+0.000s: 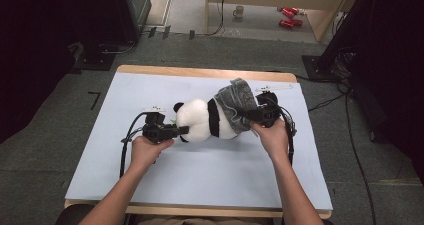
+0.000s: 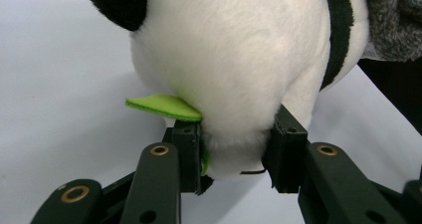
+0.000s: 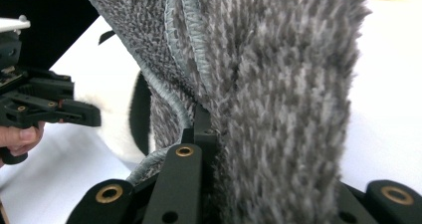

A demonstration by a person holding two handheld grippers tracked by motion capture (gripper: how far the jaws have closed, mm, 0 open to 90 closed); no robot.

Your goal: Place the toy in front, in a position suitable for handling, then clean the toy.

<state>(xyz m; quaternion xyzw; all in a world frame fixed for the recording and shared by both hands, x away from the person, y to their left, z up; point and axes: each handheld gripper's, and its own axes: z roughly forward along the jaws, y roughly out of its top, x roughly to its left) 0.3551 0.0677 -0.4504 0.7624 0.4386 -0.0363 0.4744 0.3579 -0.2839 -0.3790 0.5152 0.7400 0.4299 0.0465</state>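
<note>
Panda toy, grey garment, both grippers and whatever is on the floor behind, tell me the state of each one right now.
Panda toy: lying on its side on the table, head gripped.
Grey garment: partly on the panda's lower body, bunched.
Left gripper: shut on the panda's white head.
Right gripper: shut on the garment's edge.
Mug: upright on the floor.
Red cans: lying down.

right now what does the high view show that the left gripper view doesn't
High view alone: both hands, the right gripper shut on the grey garment's edge, the whole table, a mug on the floor beyond. Left gripper view alone: the green felt leaf beside the jaw. Both: the left gripper clamped on the toy panda's white head, and the grey garment around its body.
</note>
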